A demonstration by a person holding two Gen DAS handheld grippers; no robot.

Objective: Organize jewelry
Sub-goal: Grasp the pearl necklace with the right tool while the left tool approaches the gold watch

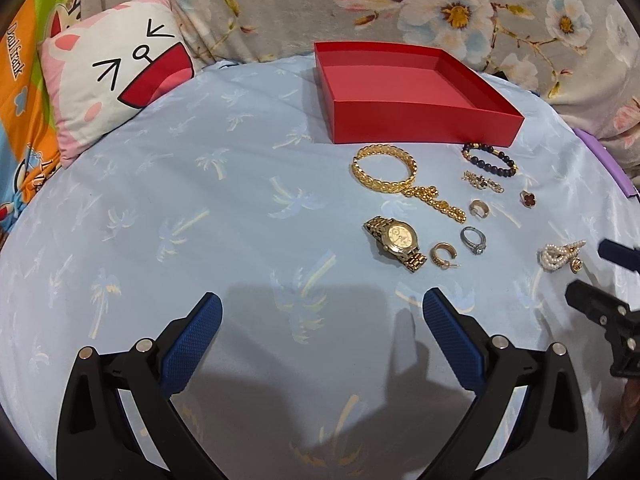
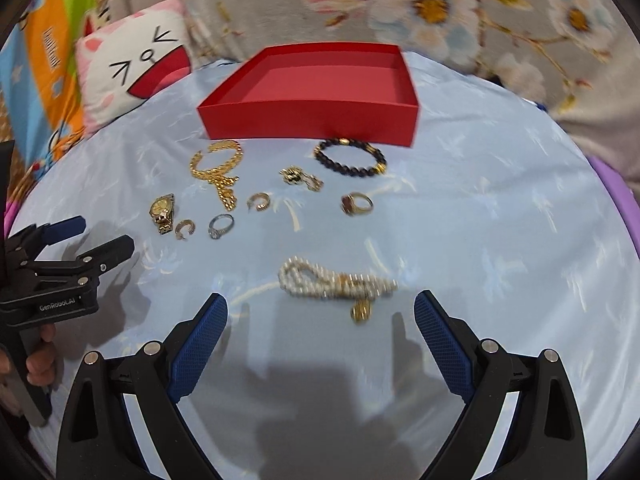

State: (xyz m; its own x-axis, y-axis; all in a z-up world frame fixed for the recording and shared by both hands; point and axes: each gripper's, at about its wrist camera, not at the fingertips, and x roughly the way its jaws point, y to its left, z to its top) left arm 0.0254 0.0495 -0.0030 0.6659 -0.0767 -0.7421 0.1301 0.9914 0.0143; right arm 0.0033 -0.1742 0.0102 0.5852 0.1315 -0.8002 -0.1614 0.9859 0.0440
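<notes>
An empty red box [image 1: 420, 120] [image 2: 312, 120] stands at the far side of a light blue cloth. In front of it lie a gold bracelet [image 1: 384, 170] [image 2: 216, 166], a dark bead bracelet [image 1: 490, 159] [image 2: 350, 158], a gold watch [image 1: 398, 242] [image 2: 162, 212], several rings and earrings, and a pearl bracelet [image 1: 560, 255] [image 2: 336, 282]. My left gripper [image 1: 320, 316] is open and empty, short of the watch. My right gripper [image 2: 320, 314] is open and empty, just short of the pearl bracelet.
A cat-face pillow [image 1: 116, 80] [image 2: 136, 68] lies at the back left. Flowered fabric [image 1: 440, 8] rises behind the box. A purple edge [image 2: 616, 188] shows at the right of the cloth. Each gripper shows at the edge of the other's view.
</notes>
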